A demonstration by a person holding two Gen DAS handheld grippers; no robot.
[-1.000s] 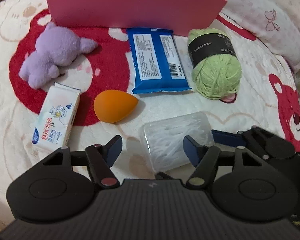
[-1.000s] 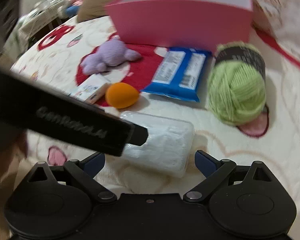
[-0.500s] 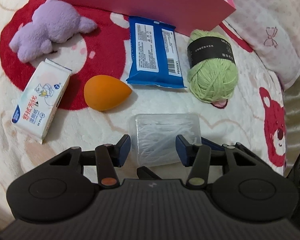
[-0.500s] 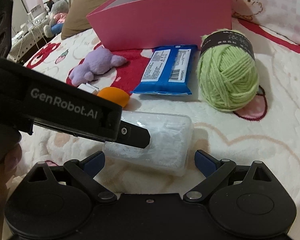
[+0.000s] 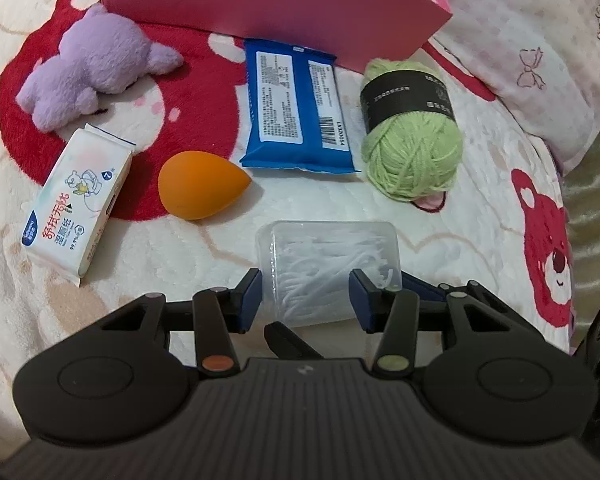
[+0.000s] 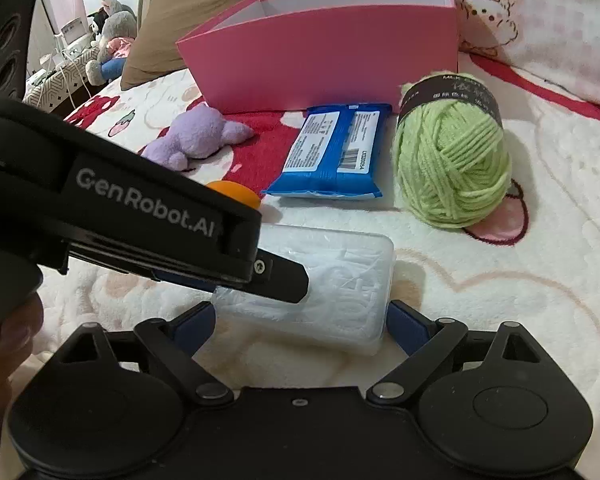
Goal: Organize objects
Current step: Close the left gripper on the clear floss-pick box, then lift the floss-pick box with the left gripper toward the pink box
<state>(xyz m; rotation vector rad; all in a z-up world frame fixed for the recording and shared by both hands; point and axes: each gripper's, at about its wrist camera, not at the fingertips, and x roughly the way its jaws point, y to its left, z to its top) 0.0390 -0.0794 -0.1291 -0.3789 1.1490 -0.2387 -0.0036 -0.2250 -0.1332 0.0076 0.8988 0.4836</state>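
A clear plastic box of floss picks (image 5: 328, 264) lies on the blanket, also in the right wrist view (image 6: 340, 280). My left gripper (image 5: 306, 298) is shut on the box, its blue pads against both sides. My right gripper (image 6: 300, 326) is open, a finger at each end of the same box. The left gripper's body (image 6: 140, 216) crosses the right wrist view. An open pink box (image 5: 268, 4) stands behind. An orange sponge egg (image 5: 198, 184), blue wipes pack (image 5: 296, 120), green yarn ball (image 5: 412, 128), purple plush (image 5: 92, 64) and white tissue pack (image 5: 76, 200) lie before it.
Everything lies on a soft white and red bear-print blanket (image 5: 540, 220). A pink checked pillow (image 5: 540, 40) is at the right. A brown pillow (image 6: 204, 12) and plush toys (image 6: 108, 40) are beyond the pink box (image 6: 320, 48).
My left gripper has moved forward and closed its fingers onto the clear box. My right gripper has come closer, straddling the box's ends.
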